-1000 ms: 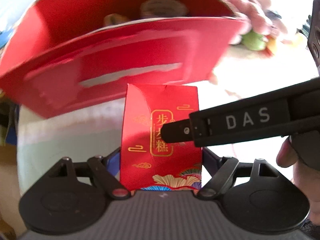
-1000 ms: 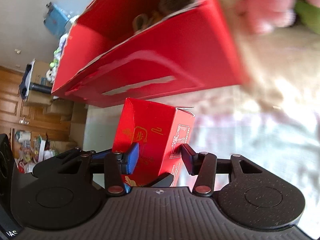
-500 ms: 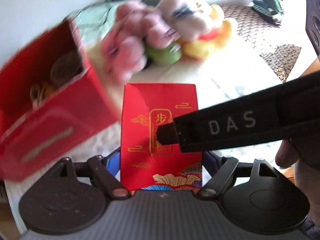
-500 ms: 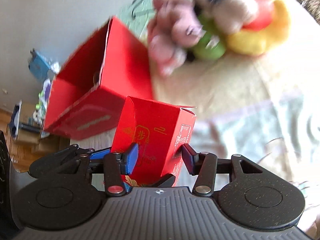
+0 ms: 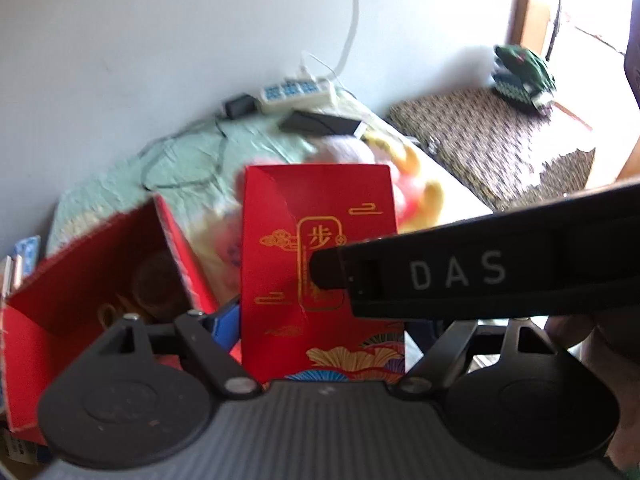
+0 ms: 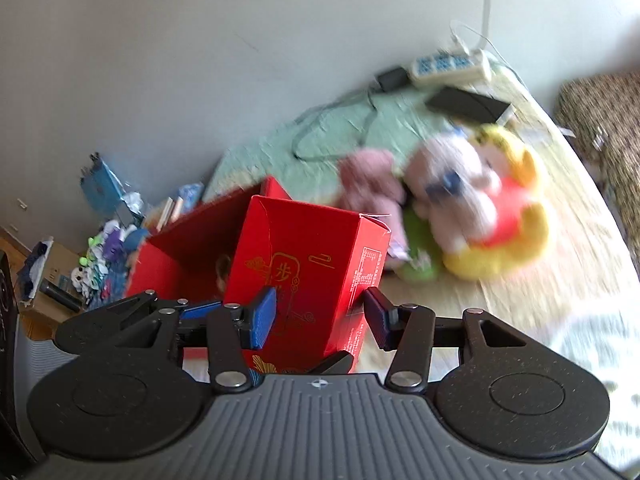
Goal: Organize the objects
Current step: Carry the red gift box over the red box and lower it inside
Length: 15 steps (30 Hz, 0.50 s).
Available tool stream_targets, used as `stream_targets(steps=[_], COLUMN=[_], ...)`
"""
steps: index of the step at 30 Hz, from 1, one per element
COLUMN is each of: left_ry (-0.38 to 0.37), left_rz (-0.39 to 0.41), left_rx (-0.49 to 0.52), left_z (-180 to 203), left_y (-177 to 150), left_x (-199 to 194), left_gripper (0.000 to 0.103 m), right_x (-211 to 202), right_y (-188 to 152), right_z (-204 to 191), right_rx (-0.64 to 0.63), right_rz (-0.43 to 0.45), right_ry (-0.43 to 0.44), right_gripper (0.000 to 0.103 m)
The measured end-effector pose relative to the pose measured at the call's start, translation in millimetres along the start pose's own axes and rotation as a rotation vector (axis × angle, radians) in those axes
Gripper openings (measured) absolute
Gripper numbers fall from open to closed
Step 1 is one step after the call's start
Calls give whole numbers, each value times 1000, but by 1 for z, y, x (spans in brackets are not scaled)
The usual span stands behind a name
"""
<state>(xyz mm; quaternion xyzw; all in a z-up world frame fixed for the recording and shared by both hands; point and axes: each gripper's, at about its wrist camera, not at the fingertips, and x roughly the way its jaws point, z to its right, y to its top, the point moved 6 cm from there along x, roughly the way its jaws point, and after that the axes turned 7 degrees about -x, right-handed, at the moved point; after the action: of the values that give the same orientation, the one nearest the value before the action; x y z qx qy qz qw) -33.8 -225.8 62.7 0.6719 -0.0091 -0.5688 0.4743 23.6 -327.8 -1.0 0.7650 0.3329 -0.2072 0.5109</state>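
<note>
Fingers of the left gripper (image 5: 322, 326) press on both sides of the small red box (image 5: 320, 276), which stands upright between them, its gold-printed face toward the camera. Across that face reaches a black finger marked DAS (image 5: 456, 276), belonging to the right gripper (image 6: 316, 316). In the right wrist view, the right gripper's blue pads (image 6: 262, 318) bracket the same small red box (image 6: 308, 272); the left pad lies against its front face, the right pad sits just beside its side panel, and whether they truly pinch it I cannot tell.

Left of the small box sits the open red carton (image 5: 96, 280), with dim round things inside. A second ago it filled the top of both views, close and tilted; now it lies lower and to the left, and the views have swung up to show the wall. Behind the box, the plush toys (image 6: 460, 208), pink, green and yellow, lie on the bed (image 6: 520, 312), blurred by motion. Farther back, a white power strip (image 5: 298, 90) and a dark flat device (image 5: 320, 122) rest near the wall. At far right, a patterned cushion (image 5: 492, 140) carries a green object (image 5: 522, 70).
</note>
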Motion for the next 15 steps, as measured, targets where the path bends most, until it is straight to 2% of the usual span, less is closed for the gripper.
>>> stream_targets(steps=[8, 15], left_ry=[101, 190], left_rz=[78, 71], left_rx=[-82, -173], left_z=[-77, -158], left_y=[20, 14], left_x=[-22, -25], left_gripper=[81, 81], right_x=[34, 90], right_y=[41, 54], right_z=[-62, -128], right_rx=[-102, -181], right_rz=[45, 20], right_ry=[87, 177], right_gripper=[52, 52])
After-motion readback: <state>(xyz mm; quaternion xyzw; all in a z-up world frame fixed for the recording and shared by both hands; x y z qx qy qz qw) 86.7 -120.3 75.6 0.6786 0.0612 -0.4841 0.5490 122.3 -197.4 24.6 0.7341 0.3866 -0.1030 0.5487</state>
